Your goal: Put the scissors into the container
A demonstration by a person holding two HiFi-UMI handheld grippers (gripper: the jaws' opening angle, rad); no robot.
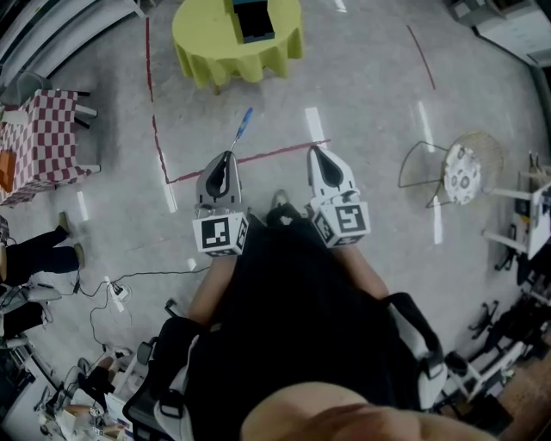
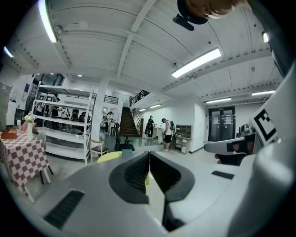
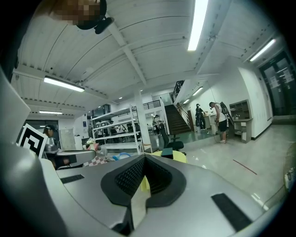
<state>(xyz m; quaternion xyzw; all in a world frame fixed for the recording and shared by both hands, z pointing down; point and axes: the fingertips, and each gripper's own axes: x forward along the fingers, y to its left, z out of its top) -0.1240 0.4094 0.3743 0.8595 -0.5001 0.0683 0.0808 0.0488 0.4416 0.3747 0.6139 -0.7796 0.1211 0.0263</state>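
Note:
In the head view both grippers are held side by side above the grey floor, pointing away from me. My left gripper (image 1: 226, 156) (image 2: 149, 153) is shut, with nothing between its jaws. My right gripper (image 1: 315, 152) (image 3: 144, 158) also has its jaws together and empty. A thin blue-handled item (image 1: 244, 122) lies on the floor just past the left gripper's tip; I cannot tell whether it is the scissors. Farther ahead a dark blue container (image 1: 253, 19) (image 2: 127, 152) (image 3: 167, 151) stands on a round yellow-clothed table (image 1: 207, 43) (image 2: 110, 157) (image 3: 179, 157).
Red tape lines (image 1: 258, 156) cross the floor ahead. A red-checked table (image 1: 43, 138) stands at the left, a wire chair with a round seat (image 1: 461, 172) at the right. Cables (image 1: 129, 280) and equipment lie near my feet. White shelving (image 2: 64, 125) and people stand in the distance.

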